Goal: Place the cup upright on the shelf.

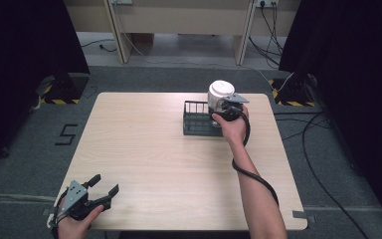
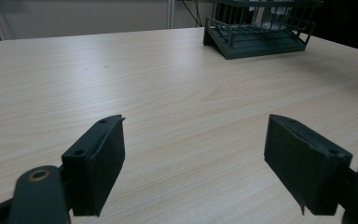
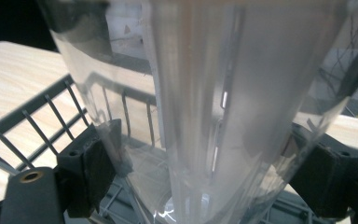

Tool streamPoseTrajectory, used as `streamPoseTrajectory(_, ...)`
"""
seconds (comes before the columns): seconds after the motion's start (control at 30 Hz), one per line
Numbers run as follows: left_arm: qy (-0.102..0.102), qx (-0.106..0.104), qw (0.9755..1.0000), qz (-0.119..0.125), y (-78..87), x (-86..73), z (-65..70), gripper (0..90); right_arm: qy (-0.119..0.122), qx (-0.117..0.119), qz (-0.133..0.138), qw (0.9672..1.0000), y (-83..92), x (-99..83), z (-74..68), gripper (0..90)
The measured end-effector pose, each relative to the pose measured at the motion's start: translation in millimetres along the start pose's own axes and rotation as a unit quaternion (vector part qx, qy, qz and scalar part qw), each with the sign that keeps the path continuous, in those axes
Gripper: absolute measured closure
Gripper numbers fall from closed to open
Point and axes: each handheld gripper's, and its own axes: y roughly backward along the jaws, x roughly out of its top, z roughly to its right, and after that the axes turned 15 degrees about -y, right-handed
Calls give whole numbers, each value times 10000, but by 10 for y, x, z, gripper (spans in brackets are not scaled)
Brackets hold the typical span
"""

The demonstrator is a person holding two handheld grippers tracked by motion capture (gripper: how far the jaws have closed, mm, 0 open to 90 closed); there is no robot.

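Right gripper (image 1: 225,106) pinches clear jug (image 3: 223,93) over rack (image 1: 195,119); left gripper (image 1: 104,186) spread.

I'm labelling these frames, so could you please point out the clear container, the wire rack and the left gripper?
clear container (image 1: 221,90), high view, on its white lid.
wire rack (image 1: 195,106), high view, on its left railing.
left gripper (image 1: 104,185), high view, midway between its open fingertips.

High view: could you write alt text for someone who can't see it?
A person's right hand-held gripper holds a clear container with a white lid at a dark wire rack on a pale wooden table. The left hand-held gripper rests open near the table's front left corner.
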Motion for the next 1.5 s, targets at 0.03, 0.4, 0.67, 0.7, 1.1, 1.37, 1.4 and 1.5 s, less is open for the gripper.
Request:
streamPoseTrajectory(0.03,0,0,10000,-1,0,0,0,199,17,-4,1,10000,0,0,-4,180)
streamPoseTrajectory(0.4,-9,-10,10000,-12,-1,1,3,199,-21,-90,-33,10000,15,2,-23,174)
streamPoseTrajectory(0.67,-13,-15,10000,-21,-4,1,4,198,-47,-95,7,9999,66,-8,-17,160)
streamPoseTrajectory(0.7,-7,-16,10000,-15,-5,1,6,198,-45,-97,21,9999,81,-5,-19,161)
streamPoseTrajectory(1.1,-34,-21,10000,-22,-7,4,12,198,-45,-46,-12,10000,261,-18,-31,157)
streamPoseTrajectory(1.37,-37,-18,10000,-22,-7,4,12,198,1,59,-70,10000,388,-32,-50,160)
streamPoseTrajectory(1.4,-37,-18,10000,-21,-7,4,12,198,18,68,-69,10000,399,-34,-47,160)
streamPoseTrajectory(1.5,-36,-14,10000,-18,-5,4,10,198,16,89,-64,9999,454,-57,-45,164)
